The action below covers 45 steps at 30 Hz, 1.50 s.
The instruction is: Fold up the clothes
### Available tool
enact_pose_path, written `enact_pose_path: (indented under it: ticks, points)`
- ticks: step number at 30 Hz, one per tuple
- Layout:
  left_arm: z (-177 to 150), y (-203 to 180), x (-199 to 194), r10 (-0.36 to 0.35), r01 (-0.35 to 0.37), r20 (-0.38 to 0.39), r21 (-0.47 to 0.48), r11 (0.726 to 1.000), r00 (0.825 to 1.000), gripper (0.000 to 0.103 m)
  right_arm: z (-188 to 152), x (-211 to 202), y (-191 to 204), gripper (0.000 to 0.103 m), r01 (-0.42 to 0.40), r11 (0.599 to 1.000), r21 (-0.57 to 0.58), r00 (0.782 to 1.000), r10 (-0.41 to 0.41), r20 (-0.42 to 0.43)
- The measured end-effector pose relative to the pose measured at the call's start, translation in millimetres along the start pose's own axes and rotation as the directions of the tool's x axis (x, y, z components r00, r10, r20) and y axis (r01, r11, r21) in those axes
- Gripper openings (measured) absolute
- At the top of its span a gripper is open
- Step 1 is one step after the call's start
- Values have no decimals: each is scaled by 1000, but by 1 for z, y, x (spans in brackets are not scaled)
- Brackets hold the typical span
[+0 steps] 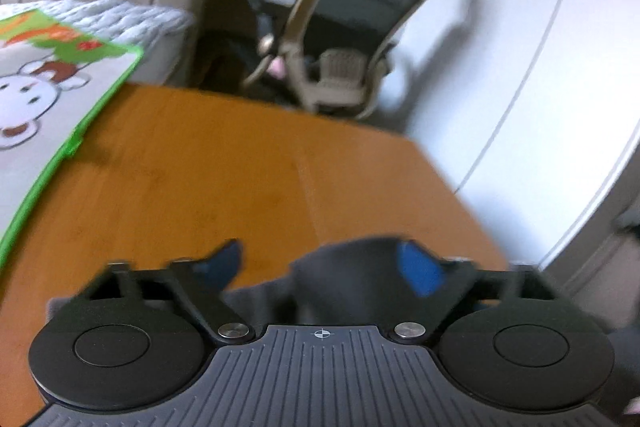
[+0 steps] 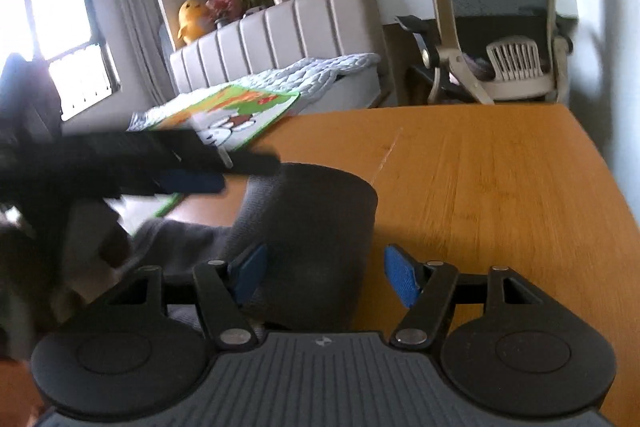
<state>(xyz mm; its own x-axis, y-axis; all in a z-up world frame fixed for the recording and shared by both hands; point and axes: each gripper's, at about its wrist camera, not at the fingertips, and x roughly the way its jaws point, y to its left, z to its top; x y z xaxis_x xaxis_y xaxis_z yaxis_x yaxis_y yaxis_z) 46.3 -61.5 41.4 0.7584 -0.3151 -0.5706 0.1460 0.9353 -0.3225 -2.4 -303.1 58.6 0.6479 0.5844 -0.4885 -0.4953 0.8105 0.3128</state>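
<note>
Wooden table (image 2: 480,187): dark garment (image 2: 312,227), cartoon mat (image 1: 36,115).

Ahead of the jaws spreads an orange-brown wooden table (image 2: 480,187). Beyond its far edge, ahead and to the right, stands a beige-framed office chair (image 2: 496,23) with a dark mesh back. Ahead and to the left lies a bed with a padded, ribbed grey headboard (image 2: 288,31) and a pale quilted blanket (image 2: 320,71). Far left, a bright window (image 2: 60,39) with a grey curtain (image 2: 132,19) lets in daylight. A white wall (image 1: 520,47) rises to the right
</note>
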Motion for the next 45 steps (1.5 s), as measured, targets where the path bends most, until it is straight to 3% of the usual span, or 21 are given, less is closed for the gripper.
enact_pose_path:
  ticks: [5,8,9,10,12,14,16,18,21,25,30,34,38,41,45]
  points:
    - [-6,19,4,19,-20,-18,-65,998,1000,90,-9,3,-9,75,-44,993,109,998,48,-34]
    - [-8,21,3,22,-24,-19,-84,996,1000,91,-14,19,-14,75,-130,966,222,986,150,-74]
    - [-8,21,2,22,-24,-18,-91,996,1000,91,-17,25,-16,69,-142,957,254,982,168,-85]
    - [-8,21,1,22,-24,-17,-98,995,1000,91,-18,26,-18,55,-149,952,267,981,177,-82]
    - [-9,21,-3,20,-21,-12,-107,994,1000,92,-15,21,-19,42,-171,948,268,979,195,-62]
    - [-7,18,-9,15,-15,-2,-104,994,1000,92,-5,14,-20,39,-149,965,217,985,165,-57]
    - [-4,12,-14,15,-13,14,-90,996,1000,93,7,10,-12,39,-66,995,74,995,71,-66]
    - [-1,8,-18,8,-6,22,-84,996,1000,94,17,9,0,42,23,995,-96,997,-30,-70]
    - [2,1,-23,4,-2,33,-70,998,999,94,16,13,24,44,126,926,-355,987,-154,-53]
    - [7,-3,-32,6,-3,57,-54,999,998,94,1,16,60,46,182,798,-574,976,-220,4]
    - [13,-5,-40,3,1,93,-45,999,996,95,-25,24,100,51,210,632,-746,969,-236,73]
    - [10,-1,-32,36,-35,78,-19,999,996,95,-30,27,116,57,191,582,-790,975,-206,84]
    - [2,16,-21,82,-81,46,-28,996,996,98,-10,12,106,62,89,693,-715,995,-98,29]
    - [-3,28,-15,111,-110,28,-33,993,993,99,15,-2,85,62,-53,838,-543,998,56,-11]
    - [-5,36,-17,124,-122,29,-43,992,992,100,31,-1,57,62,-112,938,-327,992,123,14]
